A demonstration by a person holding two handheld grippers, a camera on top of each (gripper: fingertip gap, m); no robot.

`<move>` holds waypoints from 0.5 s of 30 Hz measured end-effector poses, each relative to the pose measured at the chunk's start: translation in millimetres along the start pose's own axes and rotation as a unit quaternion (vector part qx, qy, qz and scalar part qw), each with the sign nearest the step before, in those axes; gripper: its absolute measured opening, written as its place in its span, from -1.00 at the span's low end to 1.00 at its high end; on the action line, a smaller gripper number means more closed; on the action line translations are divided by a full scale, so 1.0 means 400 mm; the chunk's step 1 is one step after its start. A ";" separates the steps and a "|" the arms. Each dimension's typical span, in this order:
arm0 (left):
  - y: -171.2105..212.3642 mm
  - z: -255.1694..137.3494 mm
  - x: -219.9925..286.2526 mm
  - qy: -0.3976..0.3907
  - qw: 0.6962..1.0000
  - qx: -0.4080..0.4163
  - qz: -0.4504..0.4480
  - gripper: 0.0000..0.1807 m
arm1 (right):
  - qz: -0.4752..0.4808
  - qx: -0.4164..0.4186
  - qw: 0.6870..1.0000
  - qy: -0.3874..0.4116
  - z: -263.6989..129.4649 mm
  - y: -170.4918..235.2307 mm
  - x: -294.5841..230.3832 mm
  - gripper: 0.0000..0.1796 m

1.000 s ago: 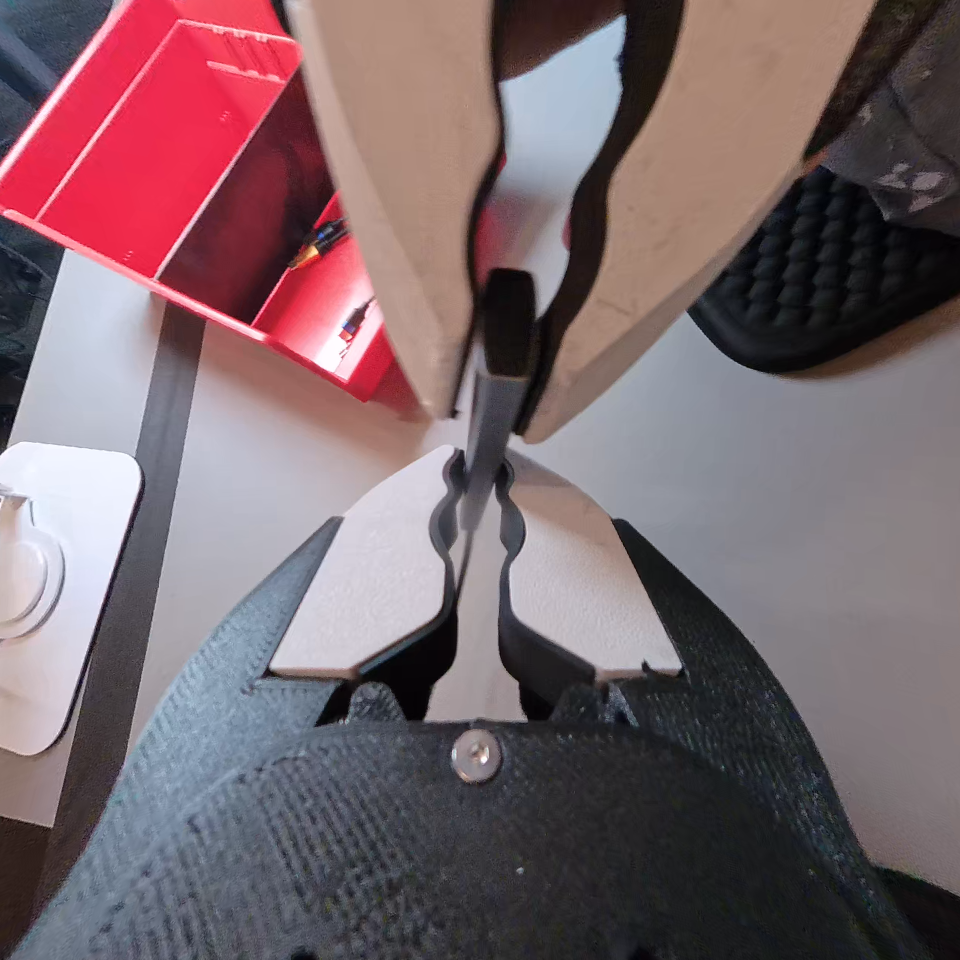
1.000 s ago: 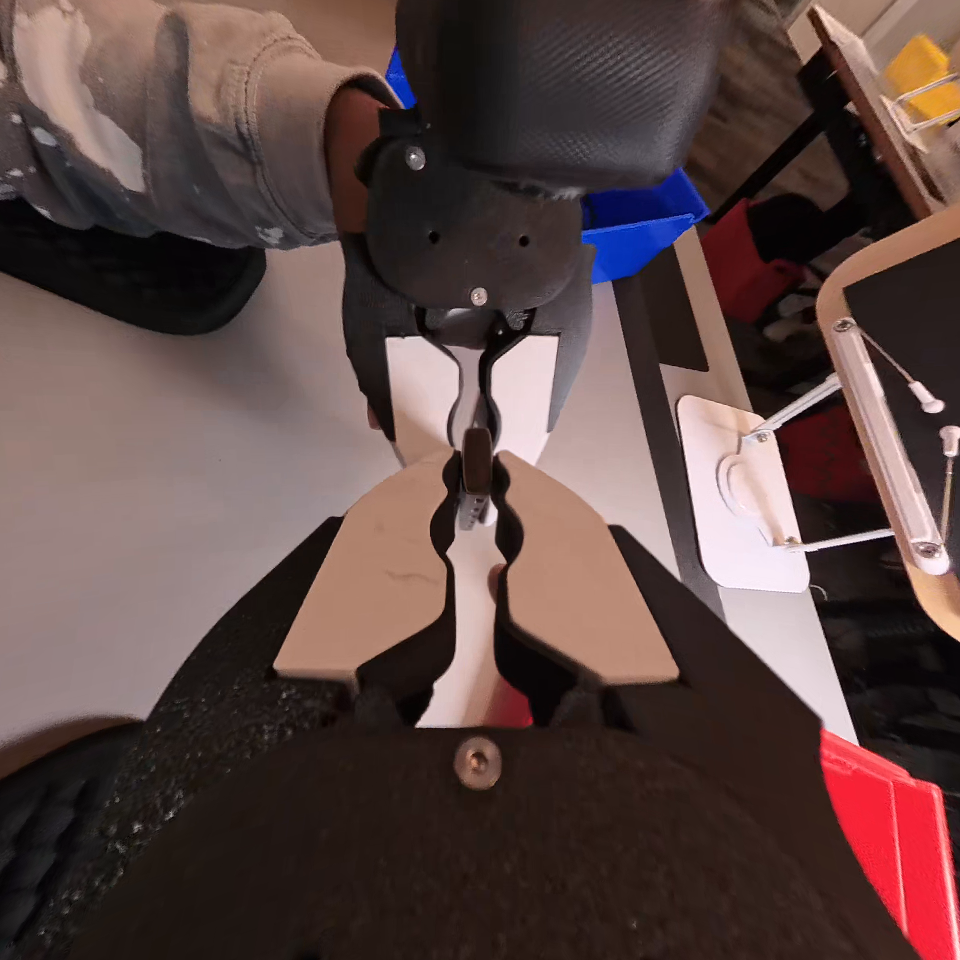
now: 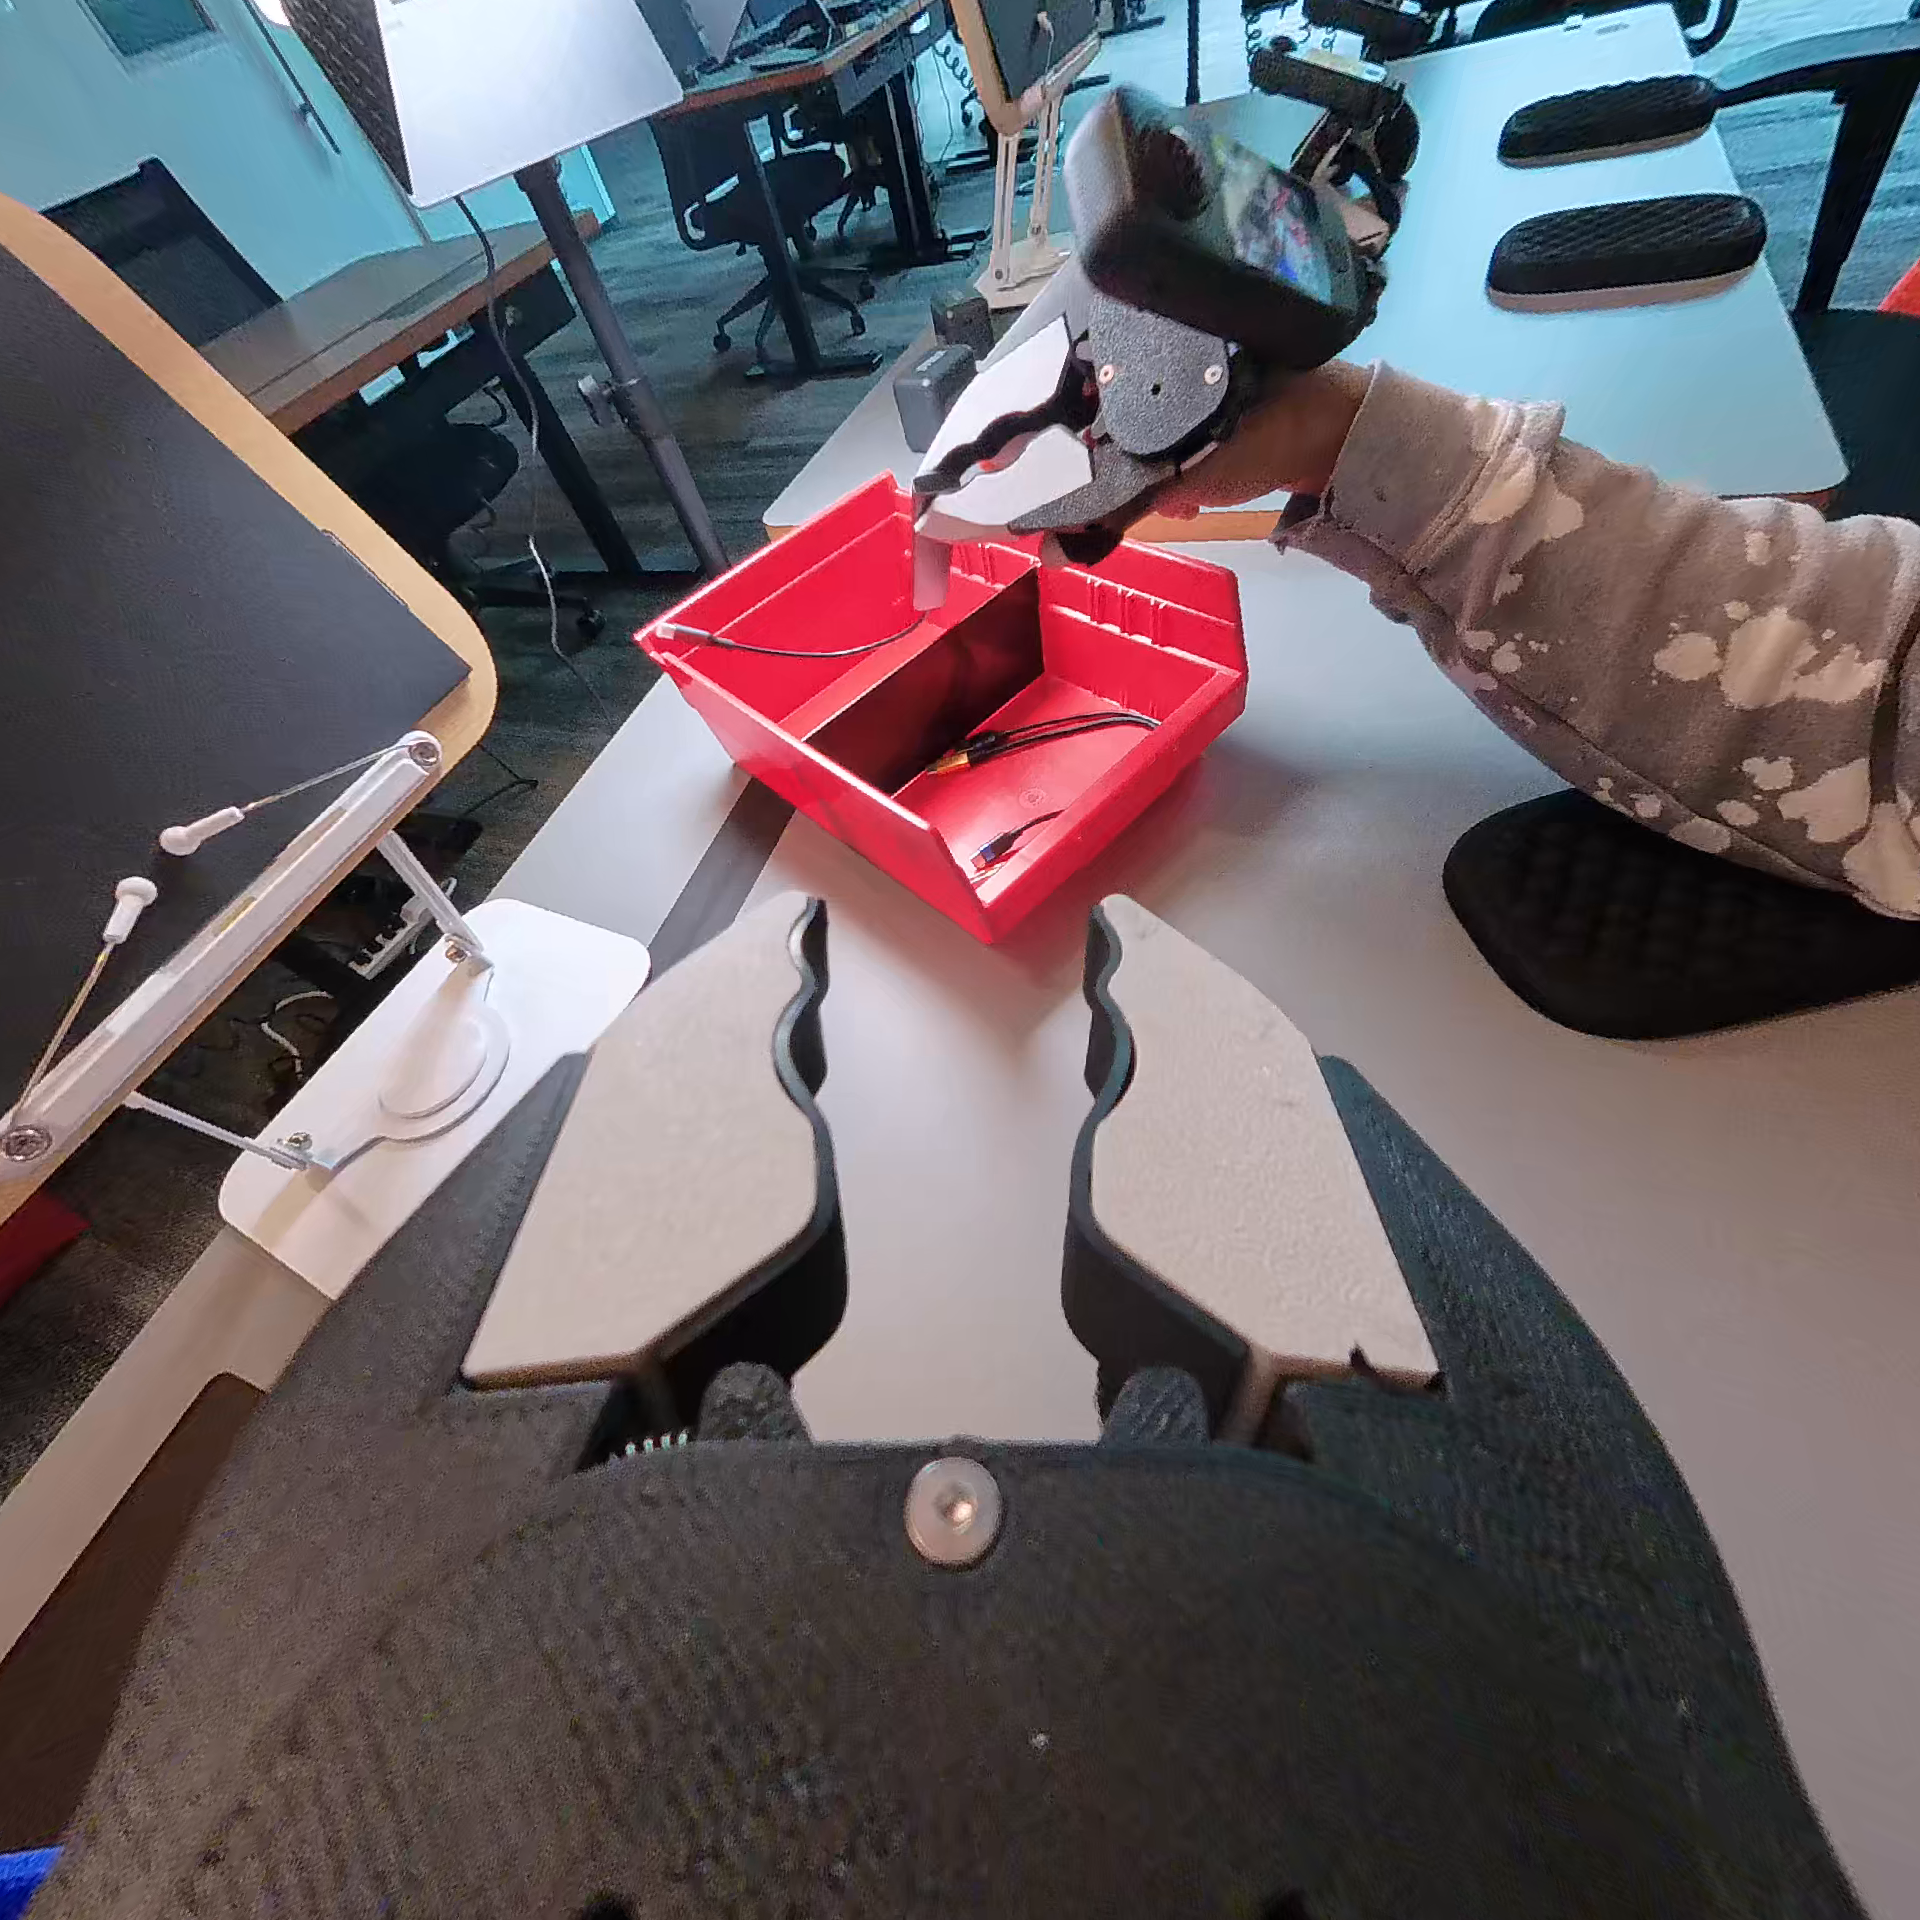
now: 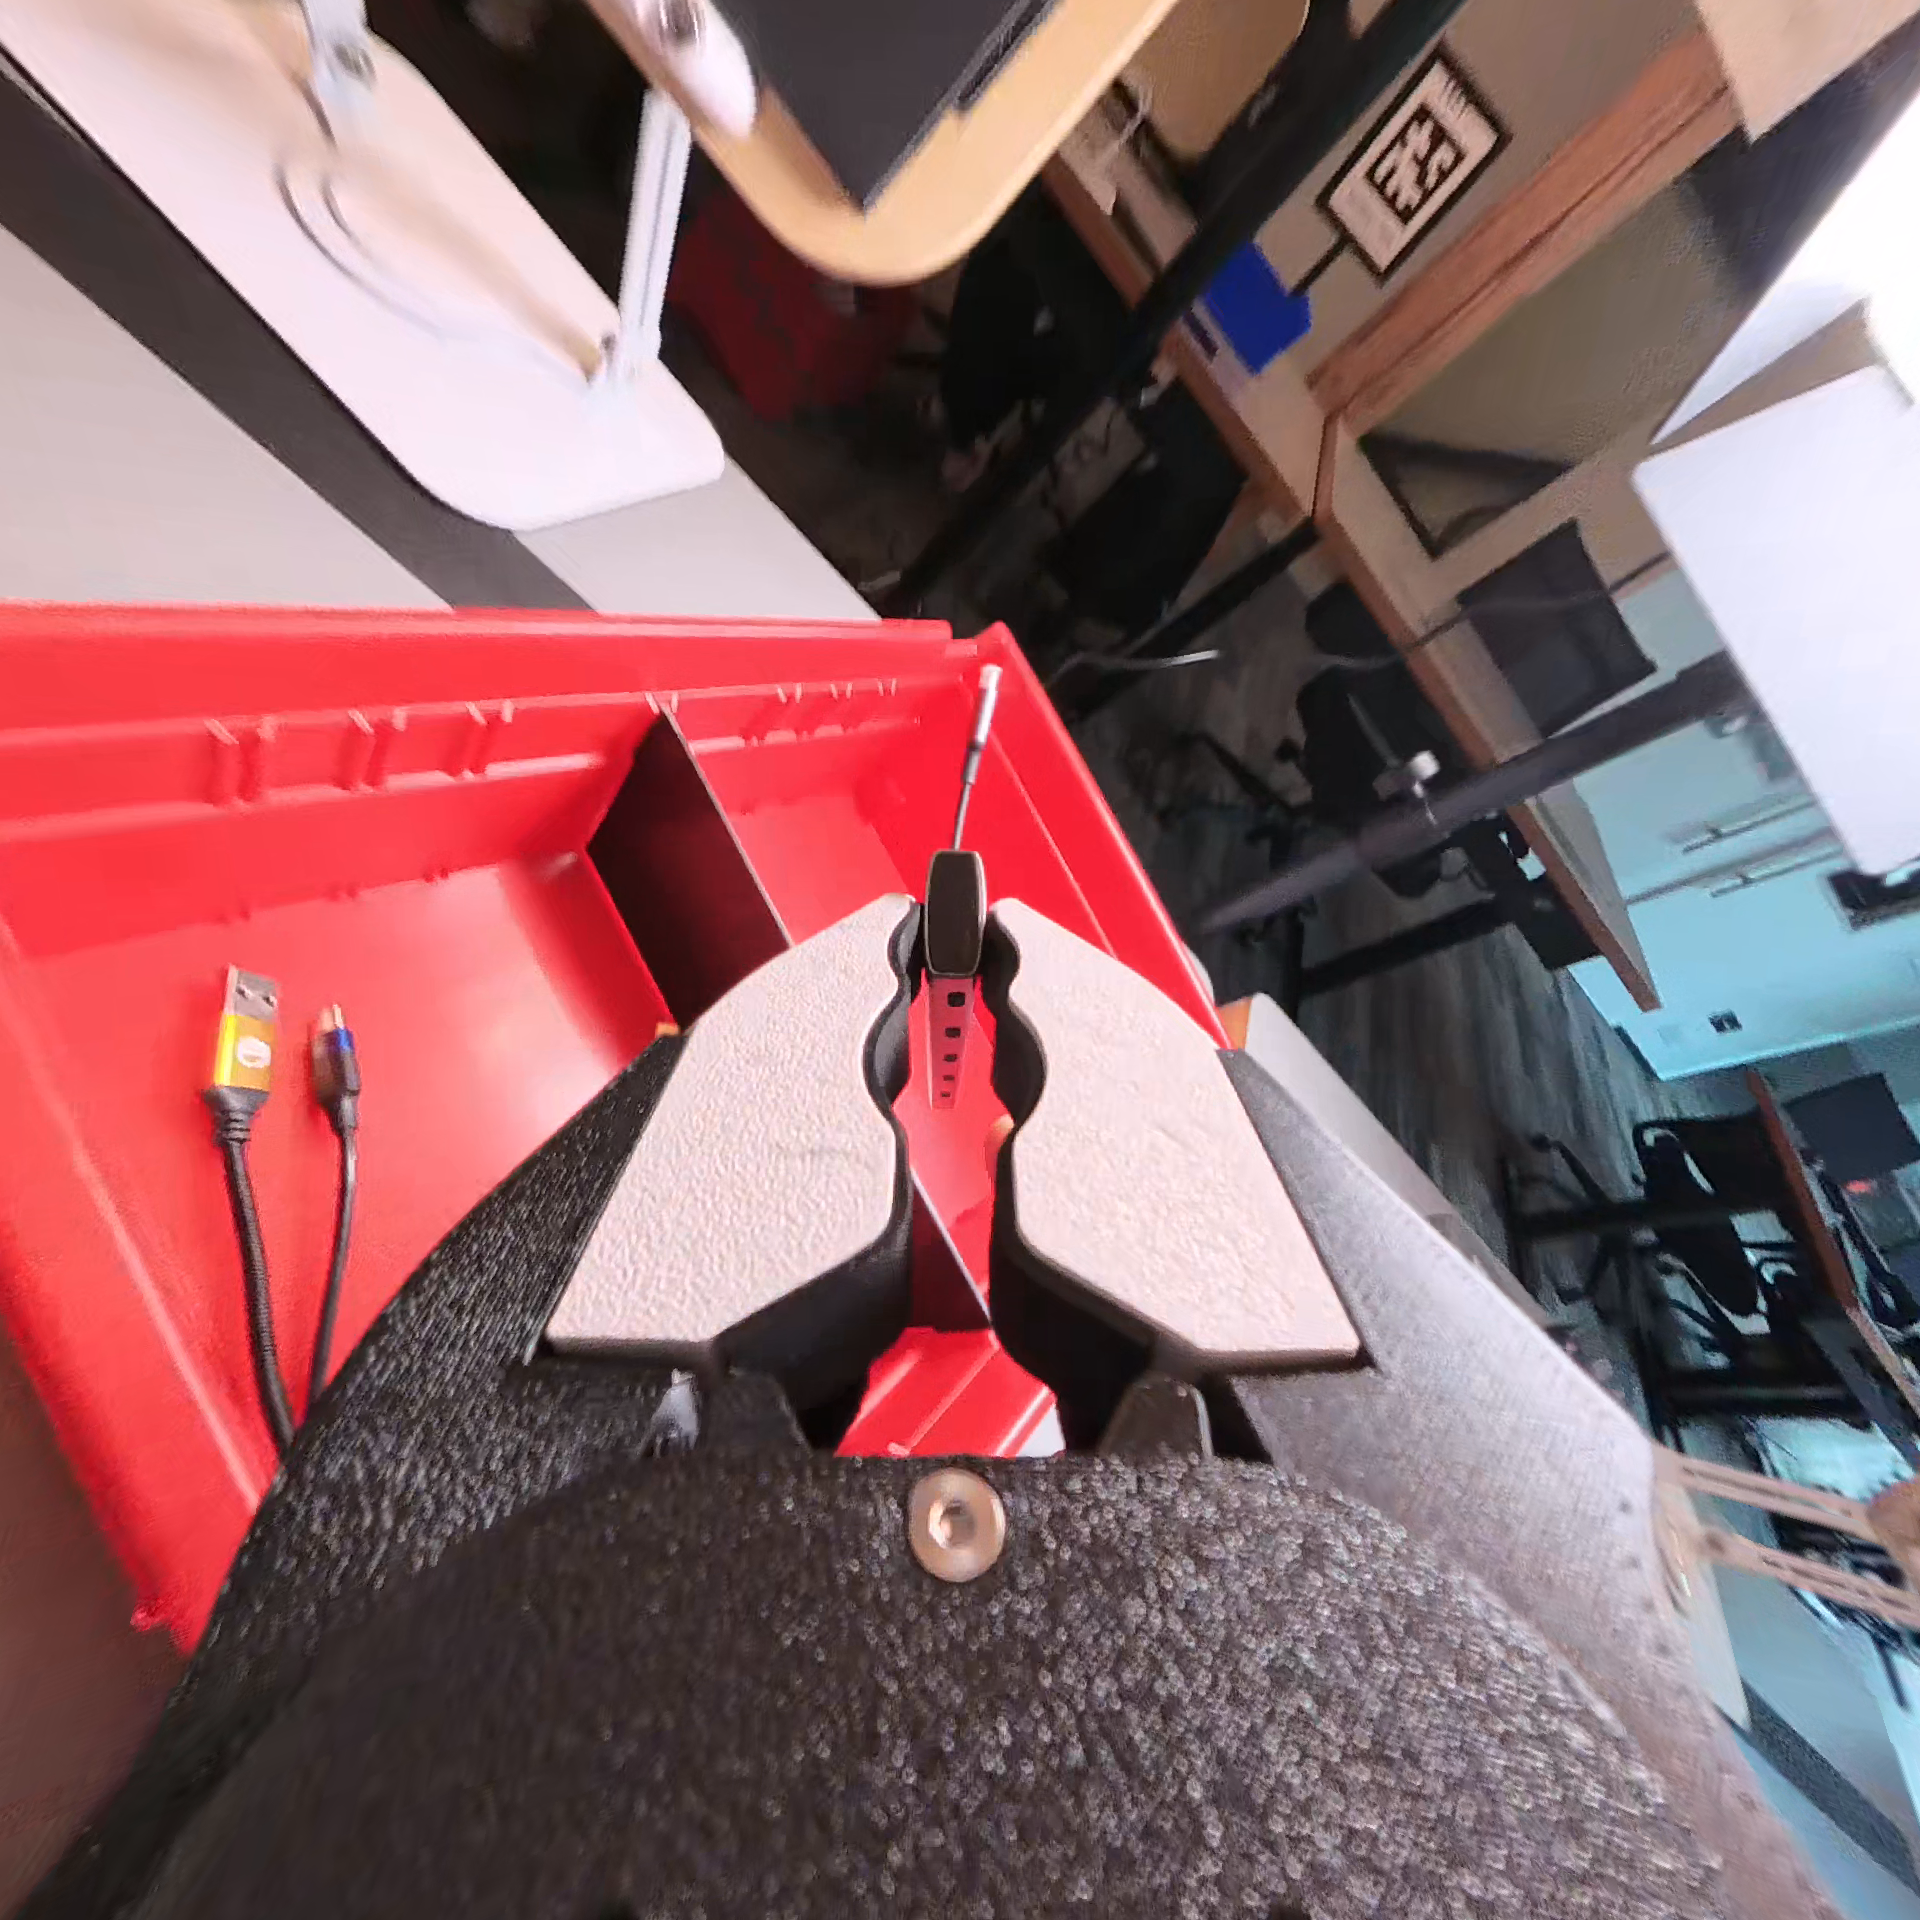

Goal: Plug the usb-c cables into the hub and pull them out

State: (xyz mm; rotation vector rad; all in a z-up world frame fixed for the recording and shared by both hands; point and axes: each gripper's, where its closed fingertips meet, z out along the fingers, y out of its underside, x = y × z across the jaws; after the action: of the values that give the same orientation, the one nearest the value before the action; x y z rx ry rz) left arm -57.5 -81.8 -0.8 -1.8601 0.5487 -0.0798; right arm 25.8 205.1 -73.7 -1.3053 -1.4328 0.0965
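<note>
In the left wrist view the left gripper (image 3: 951, 997) hovers over bare grey counter (image 3: 1455, 1195), jaws spread and empty, with open room up to the near rim of the red bin (image 3: 831, 800). Beyond, the right gripper (image 3: 928, 497) hangs over the bin's far compartment, pinching the slim grey hub (image 3: 932, 571), whose thin cable (image 3: 821, 649) trails to the bin's far-left corner.

In the right wrist view the jaws are pressed onto the hub (image 4: 952, 971) above the divider edge. Two loose cables (image 4: 281, 1049) lie in the other compartment.
</note>
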 end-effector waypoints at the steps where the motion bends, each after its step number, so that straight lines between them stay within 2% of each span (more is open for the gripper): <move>1: 0.002 0.000 -0.002 -0.001 1.000 -0.002 0.000 -0.47 | -0.004 -0.015 1.000 -0.002 0.014 0.013 -0.005 -0.89; 11: 0.046 0.000 -0.039 -0.023 0.998 -0.046 -0.038 -0.47 | -0.005 -0.144 0.990 0.006 0.103 0.137 -0.010 -0.88; 15: 0.074 0.014 -0.045 -0.025 0.996 -0.072 -0.055 -0.46 | 0.012 -0.182 0.983 0.015 0.101 0.170 0.001 -0.73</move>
State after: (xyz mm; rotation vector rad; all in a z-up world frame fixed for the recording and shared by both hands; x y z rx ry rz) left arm -81.6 -77.0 -25.8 -2.0265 0.4263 -0.0686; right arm 39.0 254.8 -134.0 -1.6129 -1.4524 -0.1764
